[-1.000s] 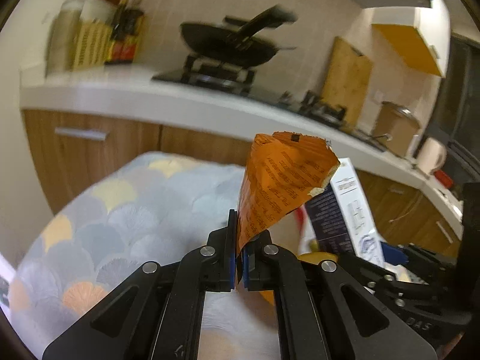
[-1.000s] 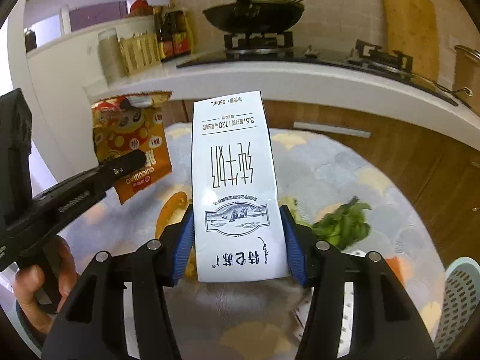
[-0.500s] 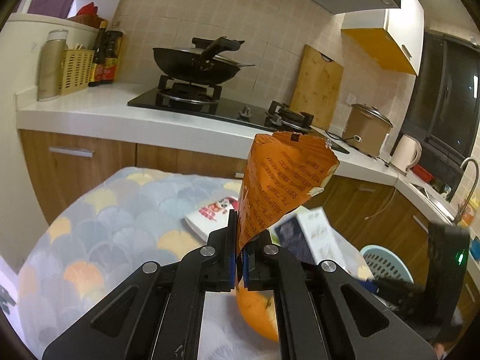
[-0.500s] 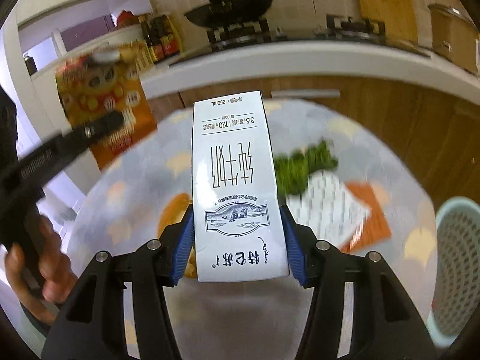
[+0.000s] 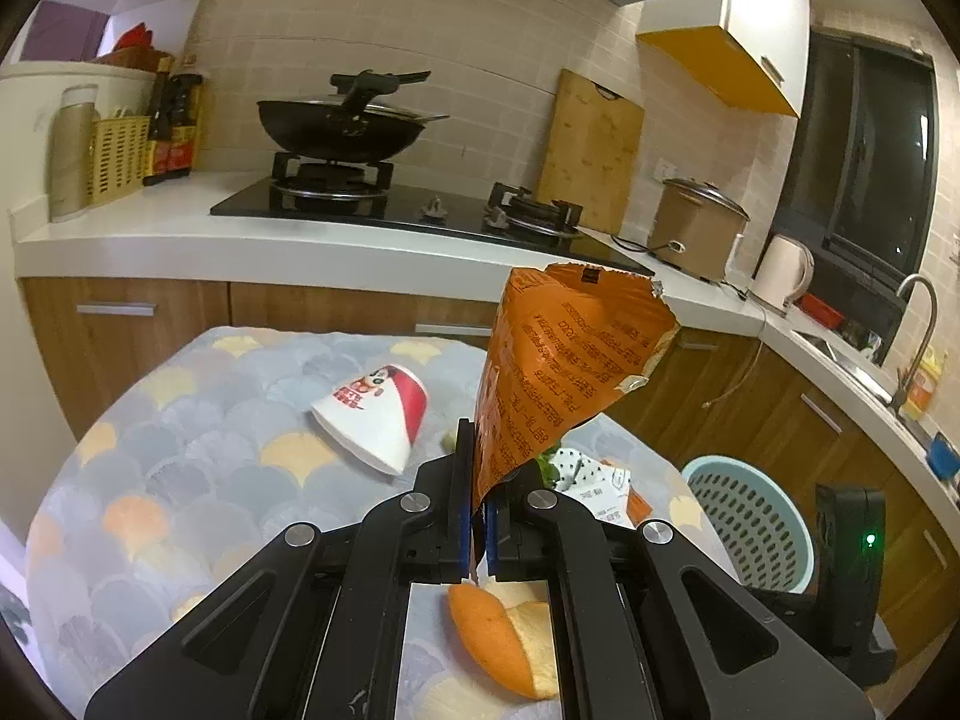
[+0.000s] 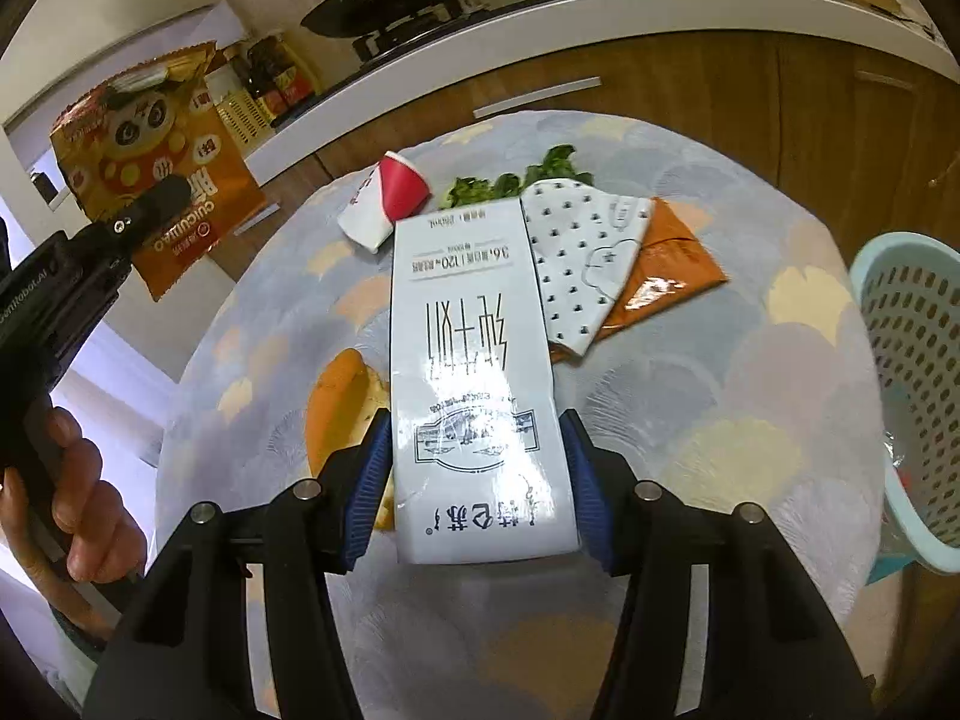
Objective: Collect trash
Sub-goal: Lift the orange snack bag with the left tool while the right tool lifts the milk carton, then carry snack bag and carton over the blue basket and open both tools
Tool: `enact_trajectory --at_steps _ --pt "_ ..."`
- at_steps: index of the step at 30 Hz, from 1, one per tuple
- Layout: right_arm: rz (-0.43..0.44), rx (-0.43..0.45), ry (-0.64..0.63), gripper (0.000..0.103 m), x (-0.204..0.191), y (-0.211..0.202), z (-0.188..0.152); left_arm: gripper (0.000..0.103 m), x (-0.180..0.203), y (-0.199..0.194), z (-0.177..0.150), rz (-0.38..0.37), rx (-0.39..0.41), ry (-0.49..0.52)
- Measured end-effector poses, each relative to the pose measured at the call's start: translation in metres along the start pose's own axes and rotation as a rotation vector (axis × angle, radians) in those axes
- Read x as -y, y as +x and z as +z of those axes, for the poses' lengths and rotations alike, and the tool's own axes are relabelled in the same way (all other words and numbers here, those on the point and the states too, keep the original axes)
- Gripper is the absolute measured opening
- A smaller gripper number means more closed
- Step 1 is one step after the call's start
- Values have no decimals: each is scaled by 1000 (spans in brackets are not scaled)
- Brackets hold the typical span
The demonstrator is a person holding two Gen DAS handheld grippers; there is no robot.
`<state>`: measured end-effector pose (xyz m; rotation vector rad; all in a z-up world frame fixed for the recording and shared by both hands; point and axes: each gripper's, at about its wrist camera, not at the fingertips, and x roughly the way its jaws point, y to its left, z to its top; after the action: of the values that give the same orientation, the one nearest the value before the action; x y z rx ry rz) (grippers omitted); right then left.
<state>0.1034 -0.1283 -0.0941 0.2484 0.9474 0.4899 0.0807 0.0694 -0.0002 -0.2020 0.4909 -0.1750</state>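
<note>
Left hand-held gripper (image 5: 476, 531): pinching the bottom edge of an orange snack bag (image 5: 558, 360), bag upright and torn open at the top, same grip as a second ago. Right hand-held gripper (image 6: 474, 468): clamped on both sides of a white milk carton (image 6: 474, 372), also unchanged in grip.

Changed since then: both views steadier and tipped further down over the round counter (image 6: 750, 420) with its scale-pattern cloth. Now exposed beyond the milk carton: a crushed red-and-white paper cup (image 6: 384, 201), some green leaves (image 6: 510, 183), a dotted white wrapper (image 6: 585, 258) overlapping a flat orange packet (image 6: 660, 267). Left of the carton and partly under it, an orange peel (image 6: 342, 396). Right of the carton, off the counter's edge, a pale blue perforated basket (image 6: 912, 372), much more in view than before. Far left of the carton, the snack bag held well above the counter.
</note>
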Motion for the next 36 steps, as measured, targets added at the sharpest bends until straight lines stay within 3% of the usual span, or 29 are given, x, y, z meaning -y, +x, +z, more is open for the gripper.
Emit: enact_trajectory --at_steps 7,9,13,19,27,31,36 --pt "-55 17 -100 50 -9 -15 -12 1 14 1 -2 -16 -7 8" --pt "-15 47 -116 49 -14 -28 -14 1 19 1 -2 -23 -6 9" --pt "-40 132 -106 49 -9 -58 -10 1 31 1 1 -61 2 4" --pt "-86 247 31 49 46 -114 1 1 71 17 0 -158 -42 30" --pt "-266 368 182 49 124 -178 -2 1 155 53 -9 -309 -129 109" --pt "-349 368 240 49 158 -190 -11 1 195 80 -18 -374 -193 134" --pt "-467 281 335 49 199 -173 -25 1 232 120 -44 -435 -315 155"
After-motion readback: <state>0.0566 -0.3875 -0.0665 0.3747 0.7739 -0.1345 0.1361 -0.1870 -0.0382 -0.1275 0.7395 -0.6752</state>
